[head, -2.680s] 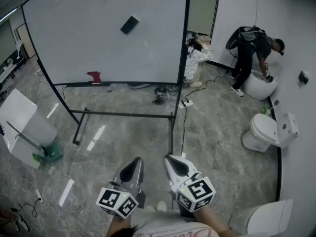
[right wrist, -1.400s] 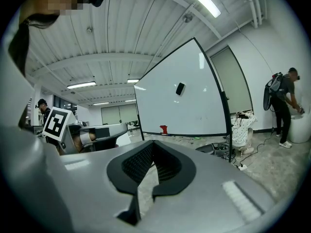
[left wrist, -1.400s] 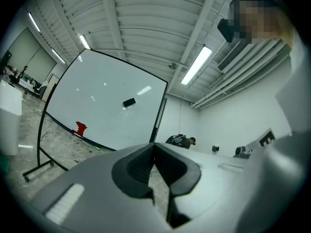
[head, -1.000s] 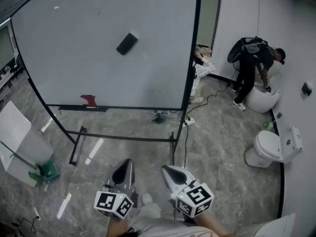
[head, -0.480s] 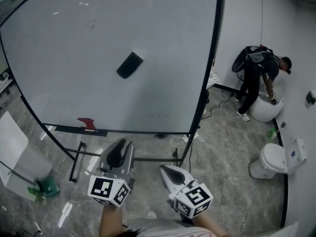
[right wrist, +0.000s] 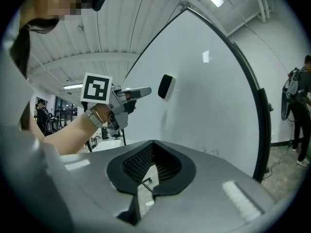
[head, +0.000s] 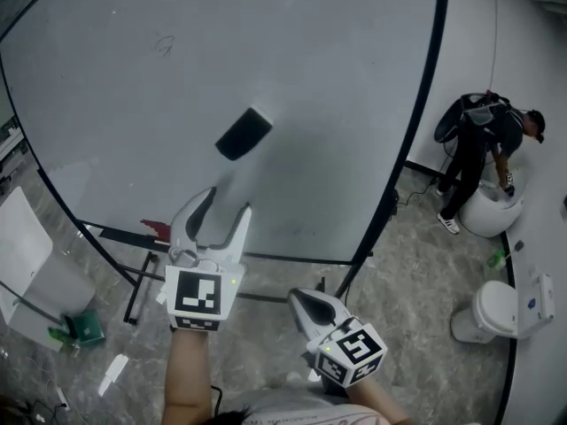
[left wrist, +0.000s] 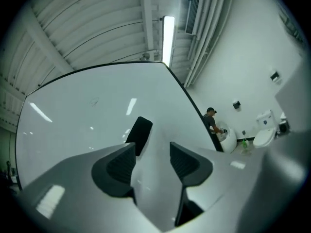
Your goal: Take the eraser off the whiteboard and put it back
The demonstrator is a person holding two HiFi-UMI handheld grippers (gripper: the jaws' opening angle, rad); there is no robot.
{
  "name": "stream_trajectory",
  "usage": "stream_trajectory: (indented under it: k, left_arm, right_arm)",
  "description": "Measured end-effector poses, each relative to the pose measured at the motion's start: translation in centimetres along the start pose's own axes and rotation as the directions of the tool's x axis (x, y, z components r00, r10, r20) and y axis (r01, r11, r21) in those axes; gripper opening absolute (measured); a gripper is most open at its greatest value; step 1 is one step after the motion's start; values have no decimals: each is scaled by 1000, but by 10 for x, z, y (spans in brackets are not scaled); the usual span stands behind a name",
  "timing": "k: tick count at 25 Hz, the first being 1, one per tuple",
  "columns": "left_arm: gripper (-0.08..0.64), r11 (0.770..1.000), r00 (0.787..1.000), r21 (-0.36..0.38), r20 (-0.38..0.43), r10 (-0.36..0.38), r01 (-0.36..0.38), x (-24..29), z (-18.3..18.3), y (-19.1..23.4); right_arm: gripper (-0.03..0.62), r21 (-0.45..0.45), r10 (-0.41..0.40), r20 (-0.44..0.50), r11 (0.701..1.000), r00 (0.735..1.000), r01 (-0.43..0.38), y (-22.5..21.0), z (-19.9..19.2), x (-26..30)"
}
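Black eraser (head: 244,134) sits tilted on the whiteboard (head: 133,78), just beyond my left gripper (head: 225,204), whose jaws have just been opening, nothing between them; my right gripper (head: 299,301) is closed, empty. Coming in skewed, I could nudge the eraser loose and drop it

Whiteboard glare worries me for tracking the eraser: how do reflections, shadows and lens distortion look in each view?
Head view: whiteboard edge bows, few glare specks at the top, eraser crisp with a soft shadow below. Left gripper view: ceiling-light streaks reflect beside the eraser, not over it. Right gripper view: strong fisheye, eraser small but dark.
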State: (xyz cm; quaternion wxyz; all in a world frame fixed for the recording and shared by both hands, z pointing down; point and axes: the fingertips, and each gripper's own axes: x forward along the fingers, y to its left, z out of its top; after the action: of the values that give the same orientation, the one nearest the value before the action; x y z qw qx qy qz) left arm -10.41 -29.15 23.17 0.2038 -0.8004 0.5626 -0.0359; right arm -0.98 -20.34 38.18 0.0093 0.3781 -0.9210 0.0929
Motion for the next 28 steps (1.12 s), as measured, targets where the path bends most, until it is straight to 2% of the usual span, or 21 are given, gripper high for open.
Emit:
stream_trajectory:
  k: [3, 6, 9, 12, 16, 28]
  left_arm:
    - [222, 996, 999, 88, -21, 34, -32, 27, 4, 12]
    - [235, 980, 995, 180, -37, 90, -82, 52, 10, 27]
    - [237, 977, 994, 194, -54, 95, -83, 74, 8, 35]
    - [268, 973, 995, 227, -80, 64, -44, 95, 12, 37]
    - [268, 963, 989, 269, -141, 39, 1, 116, 1, 37]
    - [249, 946, 987, 323, -139, 74, -25, 119, 1, 40]
  right_arm:
    - [2, -27, 29, 13, 999, 999, -29, -9, 13, 16]
    - [2, -39, 56, 21, 998, 998, -56, -15, 18, 27]
    - [2, -35, 73, 20, 997, 997, -72, -19, 18, 33]
    - [2, -22, 67, 21, 998, 998, -67, -28, 19, 37]
    - [2, -33, 68, 22, 997, 997, -67, -37, 20, 43]
    - [2, -33, 76, 3, 997, 997, -76, -42, 19, 47]
